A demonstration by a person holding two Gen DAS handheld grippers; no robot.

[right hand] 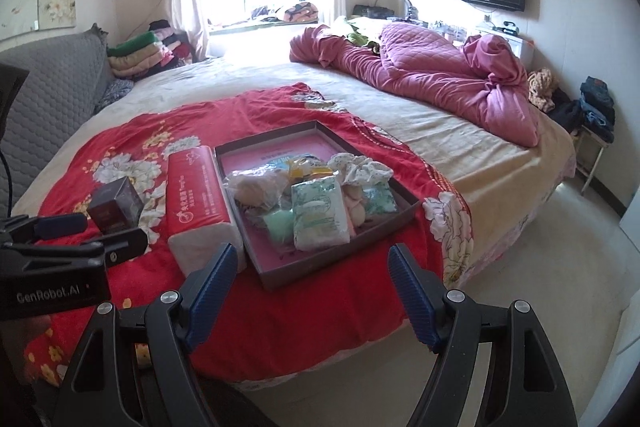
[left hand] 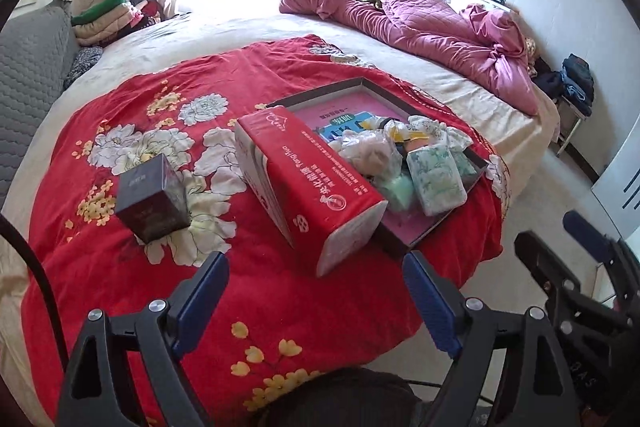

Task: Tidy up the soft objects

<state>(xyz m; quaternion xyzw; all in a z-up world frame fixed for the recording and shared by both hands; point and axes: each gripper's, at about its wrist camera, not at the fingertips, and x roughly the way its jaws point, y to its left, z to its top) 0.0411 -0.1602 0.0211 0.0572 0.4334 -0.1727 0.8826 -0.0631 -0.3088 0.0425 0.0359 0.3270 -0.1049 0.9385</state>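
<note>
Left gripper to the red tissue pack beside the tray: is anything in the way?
Nothing visible. The left gripper is open and empty, and the red tissue pack lies just ahead of it on the red blanket, leaning against the tray. The dark box sits off to the left, clear of that line.

Both wrist views from the bed's foot, sharing the tray (left hand: 476,169) (right hand: 404,201).

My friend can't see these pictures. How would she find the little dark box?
Look at the red flowered blanket on the big bed. Left of the long red tissue pack, standing alone on a white flower, is the little dark box. It is the only small, dark, cube-shaped thing; everything else nearby is red, or soft and pale in the tray.
</note>
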